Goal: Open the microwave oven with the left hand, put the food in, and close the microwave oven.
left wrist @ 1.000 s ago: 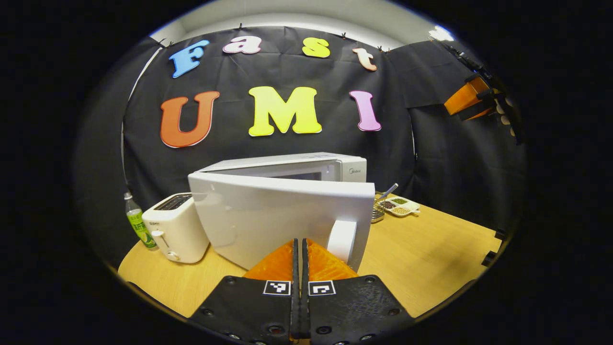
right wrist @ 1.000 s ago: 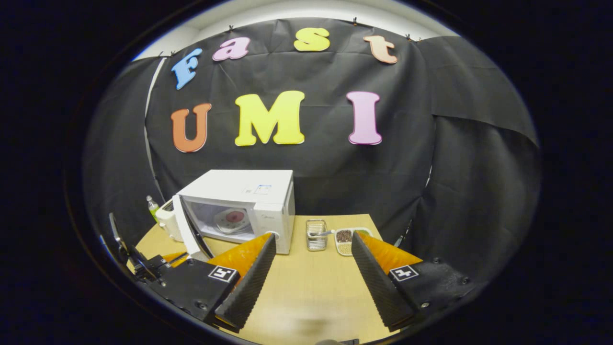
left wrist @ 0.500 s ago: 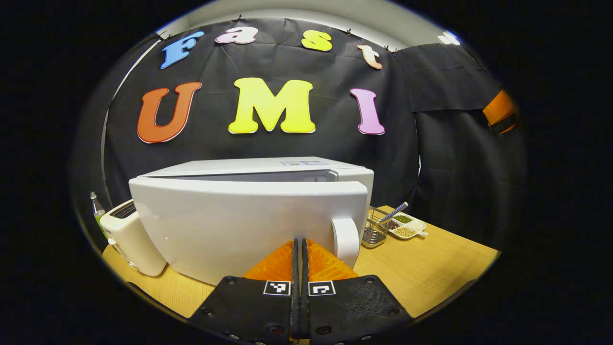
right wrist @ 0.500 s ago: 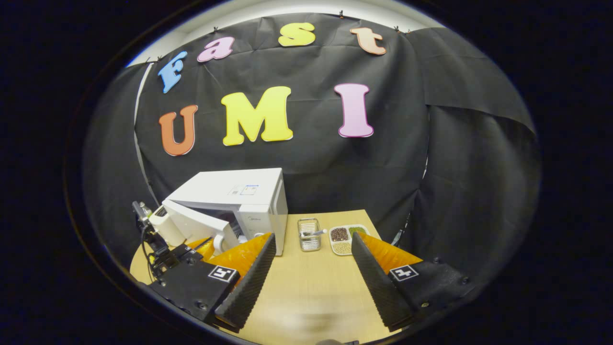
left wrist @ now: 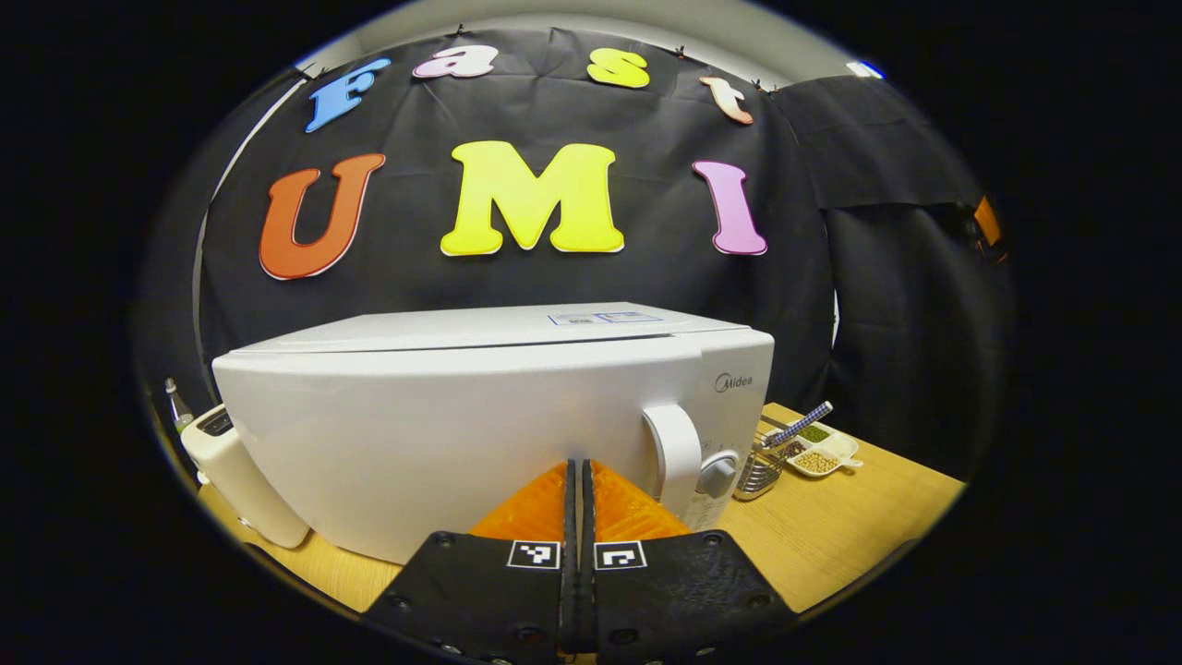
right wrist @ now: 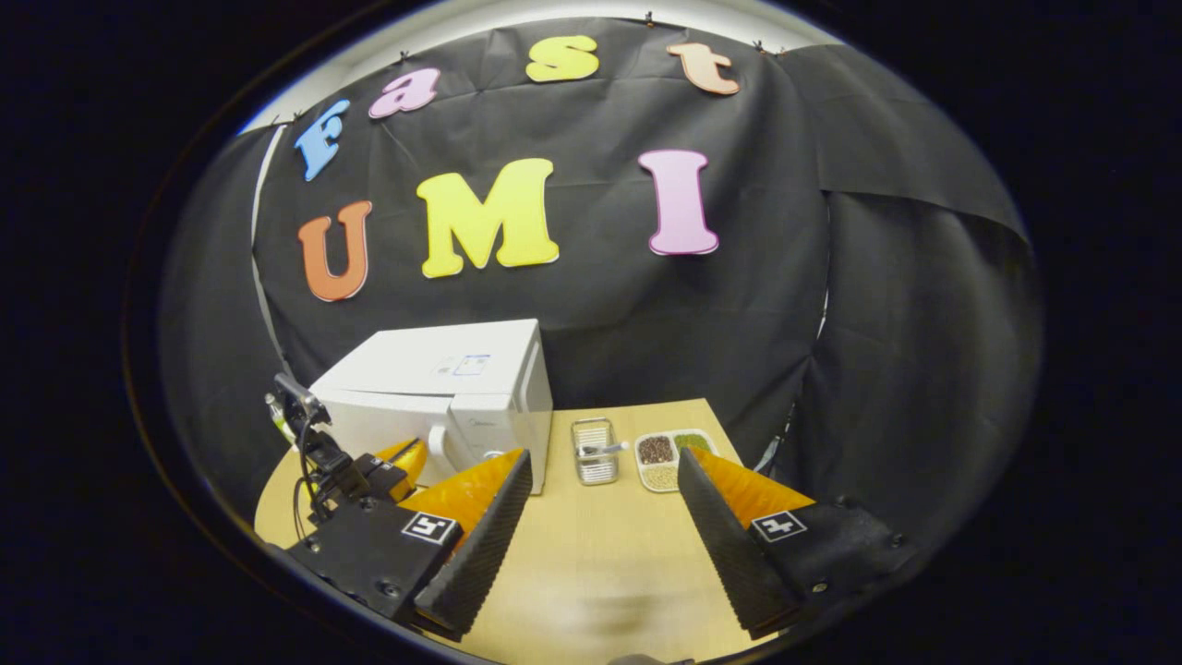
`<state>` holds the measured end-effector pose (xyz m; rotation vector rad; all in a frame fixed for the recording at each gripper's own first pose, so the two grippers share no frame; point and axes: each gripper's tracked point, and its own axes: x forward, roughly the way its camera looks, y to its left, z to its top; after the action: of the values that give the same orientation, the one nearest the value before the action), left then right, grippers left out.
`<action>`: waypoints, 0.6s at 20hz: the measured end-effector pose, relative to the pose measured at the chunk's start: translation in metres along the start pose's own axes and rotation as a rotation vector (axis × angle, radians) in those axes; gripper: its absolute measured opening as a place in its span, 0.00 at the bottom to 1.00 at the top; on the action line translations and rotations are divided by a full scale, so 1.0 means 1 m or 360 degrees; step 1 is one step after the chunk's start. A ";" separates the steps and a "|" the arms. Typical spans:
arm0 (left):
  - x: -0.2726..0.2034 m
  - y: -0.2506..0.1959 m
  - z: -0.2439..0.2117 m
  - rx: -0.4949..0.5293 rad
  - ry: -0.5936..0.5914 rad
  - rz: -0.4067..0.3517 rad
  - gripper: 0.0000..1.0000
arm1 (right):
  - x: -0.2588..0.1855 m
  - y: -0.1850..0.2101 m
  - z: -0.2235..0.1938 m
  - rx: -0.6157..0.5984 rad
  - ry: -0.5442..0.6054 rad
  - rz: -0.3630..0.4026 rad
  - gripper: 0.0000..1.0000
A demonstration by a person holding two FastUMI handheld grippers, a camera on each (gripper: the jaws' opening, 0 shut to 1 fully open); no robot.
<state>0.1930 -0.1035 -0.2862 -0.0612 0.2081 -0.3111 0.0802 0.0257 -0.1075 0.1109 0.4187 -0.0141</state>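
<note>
In the left gripper view the left gripper (left wrist: pixel 579 471) sits at 6 o'clock with its two fingers pressed together, nothing between them, tips against the microwave door (left wrist: pixel 443 443). The door looks shut flush with the white microwave (left wrist: pixel 499 323), which takes up the middle of the view. The door handle (left wrist: pixel 677 457) stands just right of the tips toward 4 o'clock, with a round knob (left wrist: pixel 718 474) beside it. At 9 o'clock a white toaster (left wrist: pixel 242 480) stands just beside the microwave's left end. At 3 to 4 o'clock a wire basket (left wrist: pixel 759 469) and a divided dish of grains (left wrist: pixel 820 451) rest on the wooden table (left wrist: pixel 831 517). The food cannot be seen behind the closed door

In the right gripper view the right gripper (right wrist: pixel 596 503) is at 6 o'clock, fingers spread wide and holding nothing, above bare table (right wrist: pixel 600 573). The microwave (right wrist: pixel 443 388) stands at 9 to 10 o'clock with its door closed. The left gripper (right wrist: pixel 406 457) is at 8 o'clock, touching the door. The wire basket (right wrist: pixel 596 451) and the dish of grains (right wrist: pixel 667 457) lie near the centre, just right of the microwave
</note>
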 end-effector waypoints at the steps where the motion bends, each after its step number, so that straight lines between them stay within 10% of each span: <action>1: 0.001 0.001 0.001 -0.0007 -0.0001 0.0003 0.00 | 0.002 -0.001 0.001 0.0005 0.0004 -0.0002 1.00; 12: -0.002 -0.002 0.002 -0.0047 0.0038 0.0047 0.00 | 0.002 0.012 -0.011 0.0009 0.0027 0.0059 1.00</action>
<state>0.1916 -0.1045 -0.2834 -0.0835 0.2369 -0.2794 0.0778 0.0390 -0.1170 0.1245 0.4338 0.0223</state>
